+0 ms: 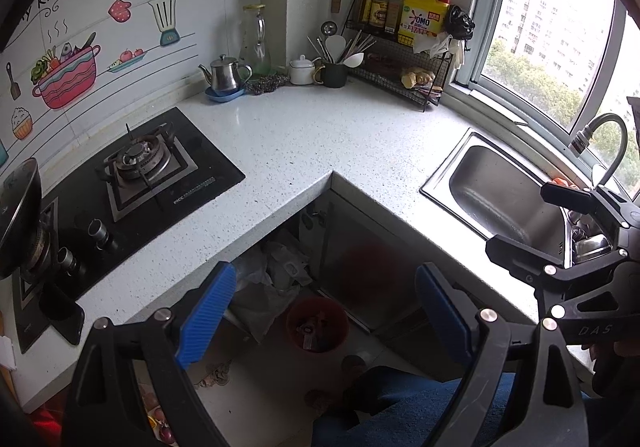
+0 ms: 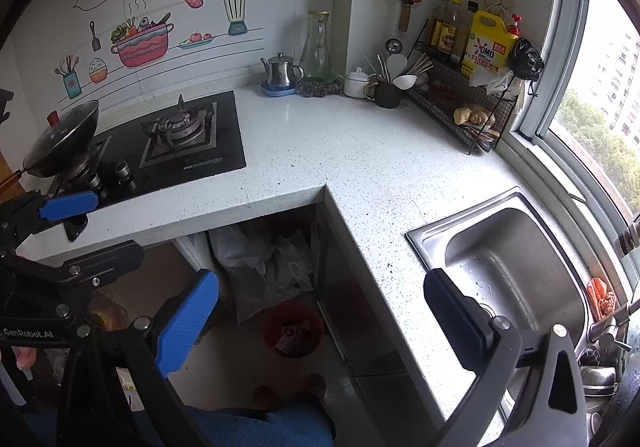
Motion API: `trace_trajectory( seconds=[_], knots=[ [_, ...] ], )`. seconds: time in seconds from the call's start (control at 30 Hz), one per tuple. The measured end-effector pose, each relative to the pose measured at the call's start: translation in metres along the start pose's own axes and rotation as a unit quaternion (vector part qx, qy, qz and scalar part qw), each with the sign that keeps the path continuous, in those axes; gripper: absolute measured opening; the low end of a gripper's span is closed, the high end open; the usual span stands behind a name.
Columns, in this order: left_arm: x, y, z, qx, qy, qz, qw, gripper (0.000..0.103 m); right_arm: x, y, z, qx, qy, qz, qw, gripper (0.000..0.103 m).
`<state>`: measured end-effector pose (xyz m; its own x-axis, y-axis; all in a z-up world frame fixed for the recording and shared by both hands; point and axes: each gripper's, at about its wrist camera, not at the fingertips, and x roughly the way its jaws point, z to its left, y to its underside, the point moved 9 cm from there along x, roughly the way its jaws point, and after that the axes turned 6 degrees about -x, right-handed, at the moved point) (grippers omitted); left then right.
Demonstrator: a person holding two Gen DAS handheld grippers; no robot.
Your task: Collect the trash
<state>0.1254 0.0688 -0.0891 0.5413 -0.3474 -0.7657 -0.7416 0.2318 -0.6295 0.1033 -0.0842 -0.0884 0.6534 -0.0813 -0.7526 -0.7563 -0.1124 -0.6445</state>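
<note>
A red waste bin (image 1: 317,323) (image 2: 293,329) stands on the floor in the counter's inner corner, with scraps inside it. Crumpled clear plastic bags (image 1: 272,279) (image 2: 264,267) lie in the open space under the counter behind it. My left gripper (image 1: 326,311) hangs above the bin, its blue pads wide apart with nothing between them. My right gripper (image 2: 320,319) is open too and holds nothing. Each gripper shows in the other's view: the right gripper (image 1: 518,219) over the sink's edge, the left gripper (image 2: 118,225) by the hob's front.
An L-shaped speckled countertop (image 1: 304,135) carries a black gas hob (image 1: 152,167) with a wok (image 2: 64,139) on the left. A steel sink (image 2: 512,259) lies on the right. A wire rack (image 1: 400,63) of bottles, a kettle (image 1: 226,73) and a utensil mug (image 1: 334,73) line the back. Blue trouser legs (image 2: 260,427) are below.
</note>
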Motion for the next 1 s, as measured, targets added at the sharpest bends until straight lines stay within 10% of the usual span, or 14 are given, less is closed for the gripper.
trace_trajectory(
  seconds=[1.0],
  knots=[
    [0.021,0.024,-0.013,-0.021,0.037,0.043,0.9982,0.090,0.008,0.017,0.005,0.004,0.003,0.039,0.999,0.102]
  ],
)
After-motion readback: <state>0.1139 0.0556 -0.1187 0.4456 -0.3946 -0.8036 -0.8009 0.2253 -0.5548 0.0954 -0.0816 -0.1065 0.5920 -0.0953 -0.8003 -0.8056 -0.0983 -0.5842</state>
